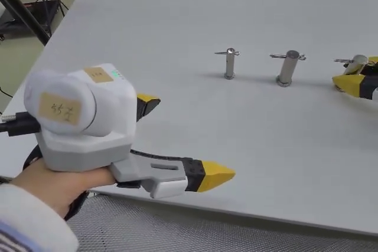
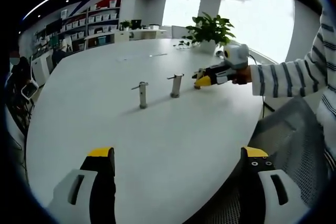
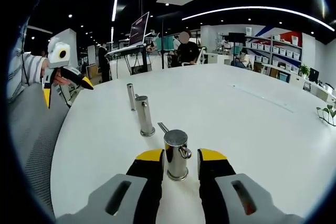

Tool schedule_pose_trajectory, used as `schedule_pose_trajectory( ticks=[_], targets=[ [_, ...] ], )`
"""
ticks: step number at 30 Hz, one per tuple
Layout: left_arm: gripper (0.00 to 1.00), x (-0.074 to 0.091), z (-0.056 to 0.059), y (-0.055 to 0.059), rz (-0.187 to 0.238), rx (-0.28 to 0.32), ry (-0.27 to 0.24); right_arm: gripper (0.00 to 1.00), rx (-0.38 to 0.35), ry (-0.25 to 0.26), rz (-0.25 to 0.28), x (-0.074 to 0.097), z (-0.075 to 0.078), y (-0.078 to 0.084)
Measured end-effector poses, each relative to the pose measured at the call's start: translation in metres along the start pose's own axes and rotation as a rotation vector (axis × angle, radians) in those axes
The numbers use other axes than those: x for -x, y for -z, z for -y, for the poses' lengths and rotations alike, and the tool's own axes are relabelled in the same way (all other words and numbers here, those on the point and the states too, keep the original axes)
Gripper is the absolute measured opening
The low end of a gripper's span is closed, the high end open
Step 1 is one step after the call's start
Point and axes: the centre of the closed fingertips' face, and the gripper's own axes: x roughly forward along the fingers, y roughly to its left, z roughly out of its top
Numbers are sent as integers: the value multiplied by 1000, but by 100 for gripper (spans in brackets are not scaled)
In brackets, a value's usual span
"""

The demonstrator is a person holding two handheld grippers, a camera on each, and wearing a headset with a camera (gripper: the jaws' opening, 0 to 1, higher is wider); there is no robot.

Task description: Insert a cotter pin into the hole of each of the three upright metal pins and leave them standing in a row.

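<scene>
Across the broad white table three upright cylindrical steel pins stand in a row, well apart from one another. The slim pin is at the left end in the head view and carries a thin wire cotter pin crosswise through its top. Next to it the thicker middle pin has a second cotter pin through its head. The third pin stands at the far right, with the looped end of its own cotter pin poking out of its side. The white-bodied, yellow-tipped right gripper rests low on the table with one jaw close on either side of this third pin. From where I stand I cannot tell whether the jaws are pressing it or just flanking it. The matching left gripper is held in a person's hand near the table's near edge, far back from the row. Its jaws are spread wide with nothing between them, and it points across the table towards the pins.
</scene>
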Motion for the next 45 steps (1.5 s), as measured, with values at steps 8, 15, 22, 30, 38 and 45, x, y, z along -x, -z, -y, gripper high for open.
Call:
schedule_pose_trajectory(
  ticks=[8,15,22,30,38,45],
  targets=[
    [99,3,-16,-20,70,34,-25,43,-57,38,53,25,-6,-40],
    [99,8,-32,-44,192,115,-67,53,-149,96,99,40,6,-41],
    [99,8,-44,-44,217,155,-95,74,-208,127,69,51,-6,-37],
    [99,7,-47,-37,207,183,-99,90,-243,153,27,57,-24,-34],
    [99,8,-50,-35,216,205,-104,99,-290,215,-11,58,-39,-34],
    [99,9,-51,-29,206,222,-102,98,-373,253,-20,62,-50,-31]
  ],
)
